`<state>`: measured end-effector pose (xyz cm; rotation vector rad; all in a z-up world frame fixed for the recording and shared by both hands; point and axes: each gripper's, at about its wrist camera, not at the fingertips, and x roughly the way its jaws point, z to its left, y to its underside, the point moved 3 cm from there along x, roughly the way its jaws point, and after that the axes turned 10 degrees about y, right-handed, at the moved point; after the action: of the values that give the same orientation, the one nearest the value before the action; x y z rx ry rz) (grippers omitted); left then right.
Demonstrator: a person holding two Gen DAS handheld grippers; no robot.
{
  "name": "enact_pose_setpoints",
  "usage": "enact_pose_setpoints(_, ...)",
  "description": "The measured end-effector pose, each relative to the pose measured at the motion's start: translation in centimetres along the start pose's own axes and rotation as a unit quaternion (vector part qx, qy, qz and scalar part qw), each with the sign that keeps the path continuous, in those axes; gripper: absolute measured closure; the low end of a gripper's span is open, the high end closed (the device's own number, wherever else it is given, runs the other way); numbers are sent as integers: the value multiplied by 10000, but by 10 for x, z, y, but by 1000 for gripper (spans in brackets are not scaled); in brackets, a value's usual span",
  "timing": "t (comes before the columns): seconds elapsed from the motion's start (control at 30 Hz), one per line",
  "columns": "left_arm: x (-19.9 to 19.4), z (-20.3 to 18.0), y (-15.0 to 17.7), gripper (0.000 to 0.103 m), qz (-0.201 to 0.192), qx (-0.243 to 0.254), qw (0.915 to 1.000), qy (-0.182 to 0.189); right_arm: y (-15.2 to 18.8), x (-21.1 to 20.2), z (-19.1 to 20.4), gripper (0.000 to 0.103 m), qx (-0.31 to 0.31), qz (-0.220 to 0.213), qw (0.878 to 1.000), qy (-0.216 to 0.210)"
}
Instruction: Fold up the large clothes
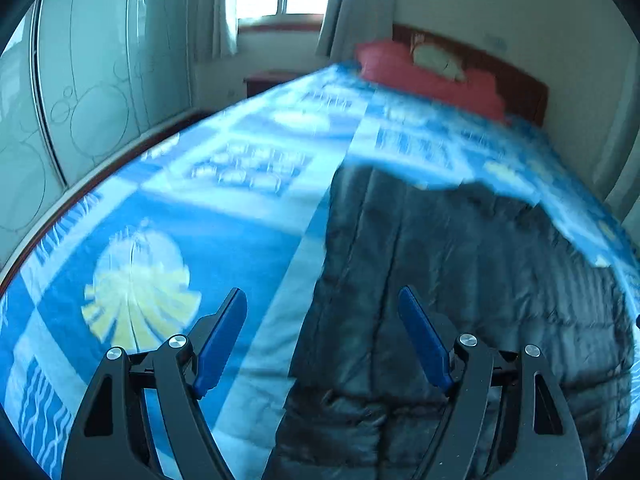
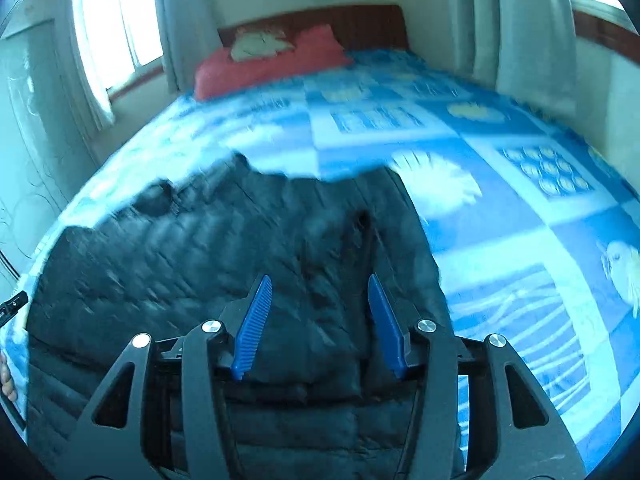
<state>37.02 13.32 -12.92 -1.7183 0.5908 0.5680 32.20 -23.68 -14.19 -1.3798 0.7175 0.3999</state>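
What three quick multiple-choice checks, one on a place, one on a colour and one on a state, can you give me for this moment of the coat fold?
1. Where does the dark padded coat lie?
A. On the blue patterned bedspread
B. On the floor
C. Over the headboard

2. What colour is the pillow at the head of the bed?
A. Green
B. Red
C. White

3. How do the right gripper jaws stand?
A. Clamped on the pillow
B. Shut tight on nothing
C. Apart, gripping nothing

Answers:
1. A, the coat is spread flat on the bedspread.
2. B, it shows red against the headboard.
3. C, the blue pads stand apart above the coat.
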Motion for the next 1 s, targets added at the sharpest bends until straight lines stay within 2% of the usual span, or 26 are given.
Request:
enact_pose_setpoints(0.17, 33, -17, -22, 26, -62, 245, 9997, 38, -12, 46, 30, 53, 8, 396, 9990, -217)
enact_pose_setpoints(0.27, 61, -18, -23, 26, 84, 375, 9992, -99, -8, 75, 43, 53, -141, 579, 9982, -76)
enact_pose_setpoints(0.37, 95, -10, -12, 24, 607, 465, 9968, -250, 1, 98, 48, 48, -309, 807, 9962, 96)
enact_pose_setpoints(0.4, 106, -4, -8, 24, 811, 338, 9960, -155, 2, 100, 48, 47, -314, 830, 9960, 86)
enact_pose_setpoints(0.47, 110, 1, -8, 24, 894, 126, 9959, -19, 1, 100, 49, 47, -369, 859, 9956, 97)
enact_pose_setpoints(0.6, 82, -4, -17, 26, 665, 39, 9976, -167, -7, 85, 49, 47, -222, 771, 9968, 17)
enact_pose_setpoints(0.67, 58, -11, -26, 26, 184, -76, 9998, 56, -14, 76, 56, 47, -199, 573, 9981, -95)
enact_pose_setpoints(0.77, 51, -35, -34, 26, -215, 138, 9988, 420, -22, 77, 79, 47, -276, 496, 9978, -342)
enact_pose_setpoints(0.8, 56, -42, -35, 26, -217, 241, 9984, 455, -21, 81, 87, 47, -328, 541, 9972, -393)
enact_pose_setpoints(0.87, 75, -52, -29, 26, -15, 405, 9985, 370, -17, 95, 102, 46, -488, 678, 9961, -290)
enact_pose_setpoints(0.93, 111, -53, -12, 24, 649, 591, 9961, 87, -9, 111, 108, 42, -603, 791, 9950, -113)
enact_pose_setpoints(0.97, 123, -54, -5, 23, 801, 716, 9942, 1, -8, 113, 110, 41, -637, 793, 9948, -85)
enact_pose_setpoints(1.0, 124, -56, -5, 23, 742, 727, 9946, -41, -8, 113, 111, 41, -676, 790, 9946, -59)
